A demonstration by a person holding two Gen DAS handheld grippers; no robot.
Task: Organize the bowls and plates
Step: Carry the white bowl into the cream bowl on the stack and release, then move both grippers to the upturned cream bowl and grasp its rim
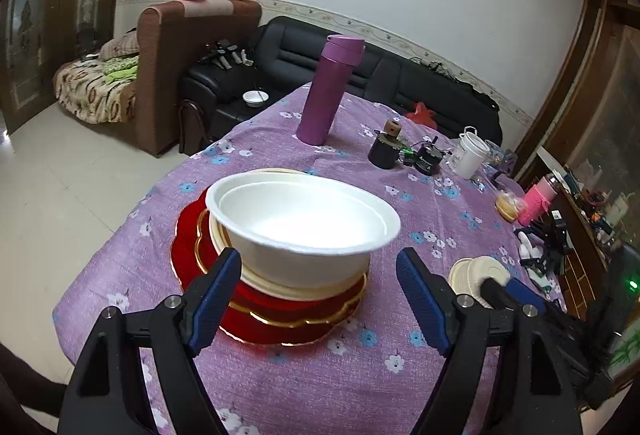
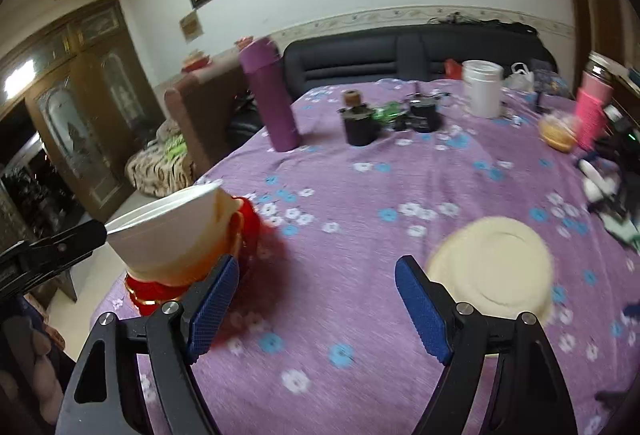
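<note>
A white bowl (image 1: 304, 223) sits on a cream plate (image 1: 312, 285), which lies on a red gold-rimmed plate (image 1: 276, 319) on the purple flowered tablecloth (image 1: 320, 375). My left gripper (image 1: 319, 301) is open and empty, its jaws just in front of the stack, one on each side. An upside-down cream bowl (image 2: 494, 269) lies to the right. My right gripper (image 2: 316, 309) is open and empty, with that bowl just beyond its right finger; it also shows in the left wrist view (image 1: 516, 293). The stack shows at left in the right wrist view (image 2: 176, 235), blurred.
A purple flask (image 1: 330, 91) stands at the far side of the table. Dark small jars (image 1: 386, 151), a white tub (image 1: 472, 151), a pink bottle (image 1: 538, 203) and clutter lie at the back right. A black sofa (image 1: 304, 59) is beyond the table.
</note>
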